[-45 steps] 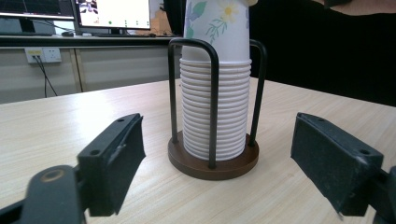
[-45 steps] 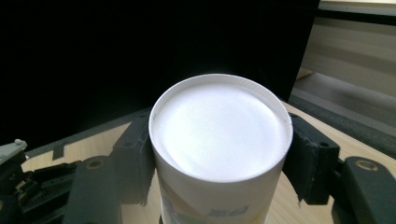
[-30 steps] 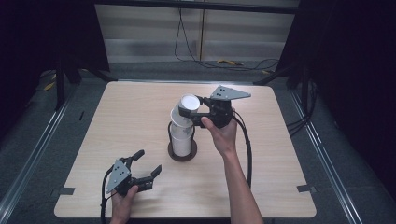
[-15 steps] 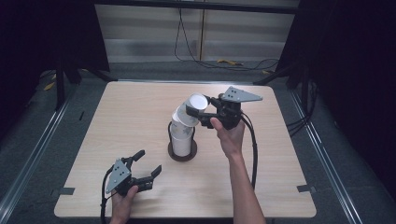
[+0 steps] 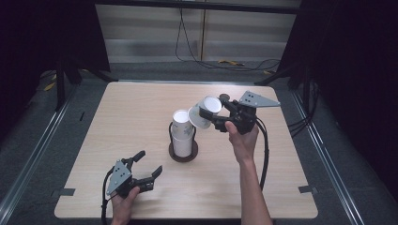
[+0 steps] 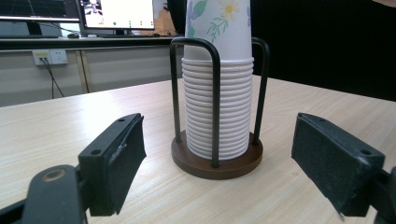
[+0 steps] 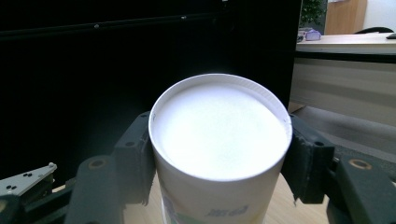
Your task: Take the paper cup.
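Observation:
A stack of white paper cups [image 5: 182,132] stands upside down in a black wire holder on a round brown base [image 5: 183,154] at mid-table. My right gripper [image 5: 208,112] is shut on one paper cup [image 5: 202,112], held tilted in the air just right of the stack's top. In the right gripper view that cup [image 7: 219,135] sits between the jaws with a round white end towards the camera. My left gripper [image 5: 143,168] rests open near the front edge, left of the holder. From the left gripper view the stack [image 6: 217,102] stands straight ahead, beyond the open jaws.
The wooden table [image 5: 117,117] has bare room on all sides of the holder. Cables [image 5: 264,150] trail from the right gripper over the table's right side. Dark floor and metal rails surround the table.
My right gripper has lifted the top cup off the stack, carried it up and to the right, and tilted it. The left gripper has stayed put.

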The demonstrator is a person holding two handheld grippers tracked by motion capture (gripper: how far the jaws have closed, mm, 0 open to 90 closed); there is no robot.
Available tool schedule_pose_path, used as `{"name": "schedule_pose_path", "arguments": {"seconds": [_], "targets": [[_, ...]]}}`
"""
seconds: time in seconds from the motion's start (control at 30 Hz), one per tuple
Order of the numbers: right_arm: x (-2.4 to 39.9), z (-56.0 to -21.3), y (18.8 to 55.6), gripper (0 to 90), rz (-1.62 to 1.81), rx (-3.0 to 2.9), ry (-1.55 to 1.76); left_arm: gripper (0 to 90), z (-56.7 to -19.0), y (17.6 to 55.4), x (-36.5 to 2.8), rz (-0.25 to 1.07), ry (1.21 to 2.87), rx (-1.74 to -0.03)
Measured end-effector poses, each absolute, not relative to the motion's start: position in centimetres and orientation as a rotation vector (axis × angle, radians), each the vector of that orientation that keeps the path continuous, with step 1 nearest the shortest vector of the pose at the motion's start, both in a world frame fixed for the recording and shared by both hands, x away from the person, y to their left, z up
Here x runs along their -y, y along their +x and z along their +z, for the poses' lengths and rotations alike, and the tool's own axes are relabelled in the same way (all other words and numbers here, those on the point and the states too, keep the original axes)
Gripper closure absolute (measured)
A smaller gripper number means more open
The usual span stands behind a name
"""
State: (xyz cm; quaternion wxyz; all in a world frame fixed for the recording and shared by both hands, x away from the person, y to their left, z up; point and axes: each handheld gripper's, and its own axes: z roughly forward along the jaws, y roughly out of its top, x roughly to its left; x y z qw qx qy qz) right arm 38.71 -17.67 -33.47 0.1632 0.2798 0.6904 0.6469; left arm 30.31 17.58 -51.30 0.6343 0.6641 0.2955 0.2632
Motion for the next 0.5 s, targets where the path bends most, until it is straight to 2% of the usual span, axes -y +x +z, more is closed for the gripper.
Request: {"name": "schedule_pose_path", "arguments": {"seconds": [0.5], "targets": [[19.2, -35.9, 37.4, 36.0, 1.846, -1.998, 0.835, 16.1, -51.2, 30.8, -17.5, 0.547, 1.555, -0.665]]}}
